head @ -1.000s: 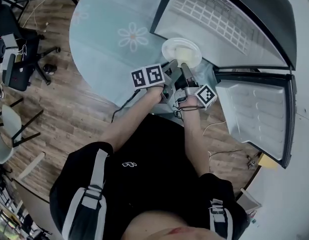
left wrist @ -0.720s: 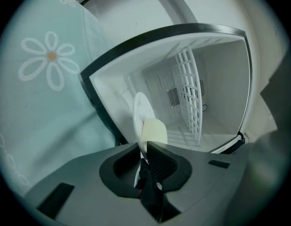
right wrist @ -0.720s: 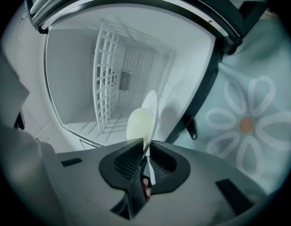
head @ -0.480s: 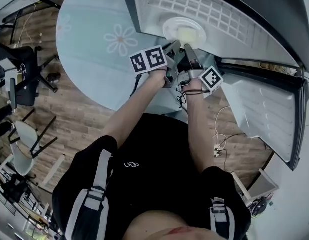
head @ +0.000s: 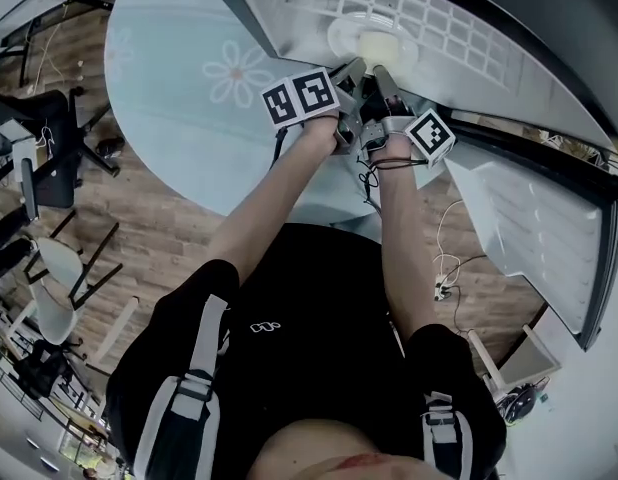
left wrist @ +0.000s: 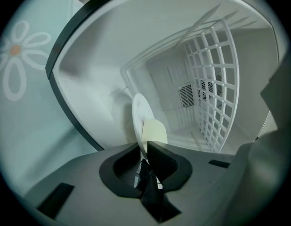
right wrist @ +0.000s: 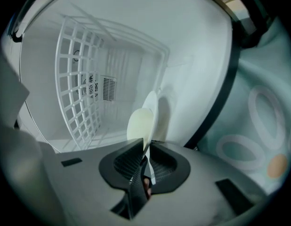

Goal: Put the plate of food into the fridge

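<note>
A white plate (head: 371, 39) with a pale yellow piece of food (head: 377, 44) on it is held inside the open fridge (head: 459, 28), over its white wire shelf (head: 439, 18). My left gripper (head: 351, 71) is shut on the plate's near rim, and my right gripper (head: 381, 73) is shut on the rim just beside it. The left gripper view has the plate (left wrist: 140, 117) edge-on with the food (left wrist: 154, 132) above the closed jaws (left wrist: 144, 149). The right gripper view has the plate (right wrist: 151, 108) and food (right wrist: 139, 124) rising from its jaws (right wrist: 145, 149).
The fridge door (head: 534, 238) stands open at the right, its white shelves facing up. A pale blue round table (head: 179, 88) with a flower print lies left of the fridge. A wire shelf (left wrist: 216, 88) and back vent (left wrist: 187, 95) fill the fridge interior. Chairs (head: 49, 268) stand at the far left.
Both grippers have carried the plate forward from above the table's edge into the fridge opening, over the wire shelf. The grip on the rim is unchanged.
</note>
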Tool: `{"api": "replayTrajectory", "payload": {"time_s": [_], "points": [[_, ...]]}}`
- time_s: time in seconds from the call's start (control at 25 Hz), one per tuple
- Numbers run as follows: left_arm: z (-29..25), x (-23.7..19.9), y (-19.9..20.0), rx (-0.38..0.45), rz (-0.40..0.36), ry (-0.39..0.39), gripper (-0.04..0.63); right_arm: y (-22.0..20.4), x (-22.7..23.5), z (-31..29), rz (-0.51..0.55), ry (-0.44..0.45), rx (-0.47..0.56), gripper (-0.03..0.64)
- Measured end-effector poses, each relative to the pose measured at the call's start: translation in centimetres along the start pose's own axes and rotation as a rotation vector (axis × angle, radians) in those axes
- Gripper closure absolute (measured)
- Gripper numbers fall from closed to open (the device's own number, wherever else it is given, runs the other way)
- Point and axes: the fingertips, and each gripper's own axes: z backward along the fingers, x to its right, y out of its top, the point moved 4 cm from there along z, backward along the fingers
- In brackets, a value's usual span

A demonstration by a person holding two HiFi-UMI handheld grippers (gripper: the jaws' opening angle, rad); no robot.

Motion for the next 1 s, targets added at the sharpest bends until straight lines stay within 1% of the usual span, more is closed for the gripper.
{"api": "replayTrajectory", "payload": {"time_s": [0.16,0.36,0.44,0.52,0.6,0.68,0.76,0.84,0.88,0.92,1.0], "points": [[-0.1,-0.6,0.0,-0.007,0.009,0.019,0.541,0.0,0.6,-0.1,0.025,-0.047,-0.008,0.568],[-1.2,-1.6,0.2,-0.056,0.083,0.0,0.545,0.3,1.2,-0.2,0.031,-0.053,0.021,0.571],[-0.9,-1.9,0.6,-0.055,0.088,0.011,0.547,0.2,1.3,0.1,0.063,-0.087,0.011,0.571],[-0.2,-2.3,0.8,-0.059,0.073,0.034,0.532,0.1,1.3,0.5,0.109,-0.141,-0.007,0.555],[1.1,-2.7,0.8,-0.055,0.074,0.039,0.507,0.0,1.2,1.2,0.149,-0.186,-0.009,0.552],[2.4,-3.2,1.1,-0.027,0.11,0.019,0.505,0.2,0.9,1.9,0.159,-0.201,0.009,0.553],[4.1,-3.5,1.2,0.019,0.175,-0.005,0.506,0.5,0.8,2.9,0.15,-0.203,0.032,0.554],[6.2,-3.7,1.0,0.073,0.239,-0.027,0.54,0.5,0.6,4.2,0.135,-0.191,0.058,0.596],[7.2,-3.7,1.0,0.098,0.259,-0.039,0.576,0.5,0.3,4.8,0.128,-0.173,0.074,0.612],[8.2,-3.4,1.1,0.119,0.266,-0.056,0.603,0.4,-0.2,5.2,0.123,-0.147,0.089,0.617],[10.0,-2.3,1.6,0.159,0.246,-0.111,0.603,-0.1,-1.7,5.7,0.118,-0.08,0.114,0.617]]}}
